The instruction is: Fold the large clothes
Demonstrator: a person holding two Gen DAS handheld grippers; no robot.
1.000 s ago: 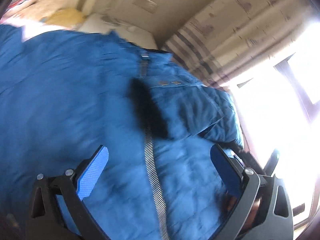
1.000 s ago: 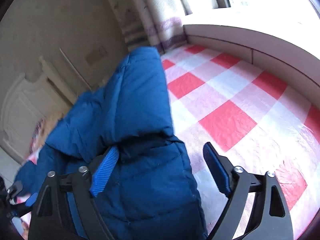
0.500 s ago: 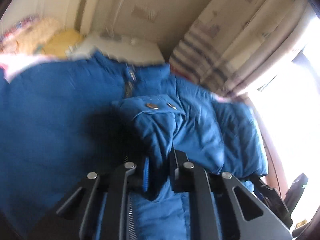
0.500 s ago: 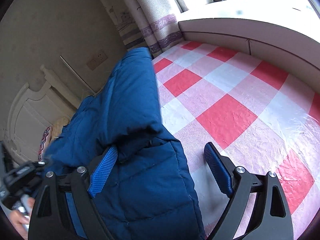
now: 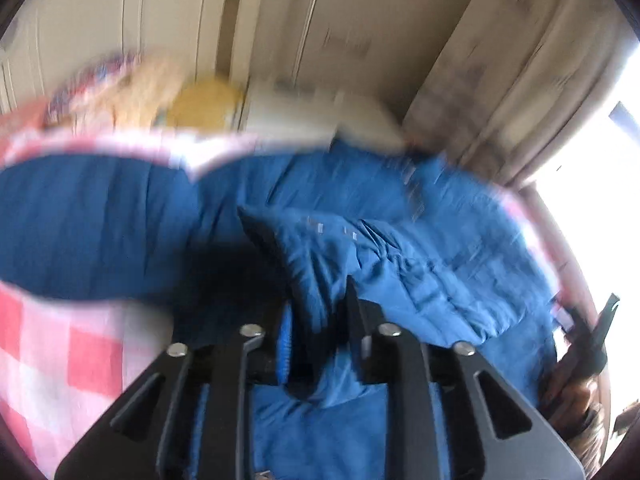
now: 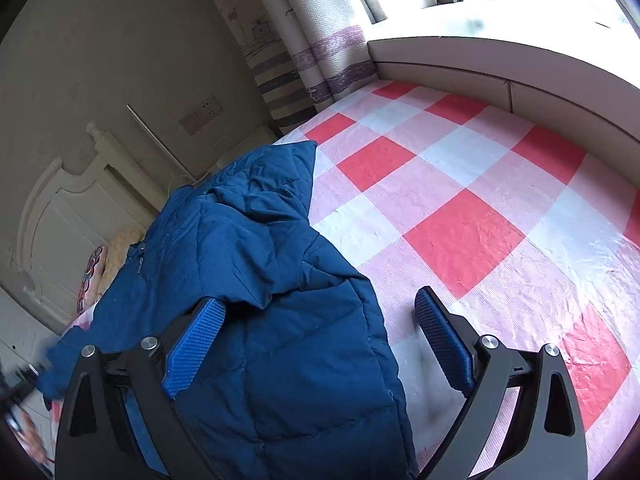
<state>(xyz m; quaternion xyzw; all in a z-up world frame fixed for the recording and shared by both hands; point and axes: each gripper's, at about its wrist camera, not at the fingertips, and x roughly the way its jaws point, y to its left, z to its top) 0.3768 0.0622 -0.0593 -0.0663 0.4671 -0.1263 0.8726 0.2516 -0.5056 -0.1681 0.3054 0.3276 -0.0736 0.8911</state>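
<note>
Two grippers work a blue jacket (image 6: 256, 272) on the checked bedspread (image 6: 460, 208). Left gripper (image 5: 318, 332) pinches a jacket fold; right gripper (image 6: 320, 340) hovers spread wide over its near edge.

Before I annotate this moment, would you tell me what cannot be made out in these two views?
- Left wrist view: motion blur smears the bedside clutter; no item can be identified.
- Left wrist view: the left gripper is shut on a fold of the blue jacket; which part of the garment is unclear.
- Right wrist view: the jacket's lower end runs off the bottom edge behind the open right gripper.
</note>
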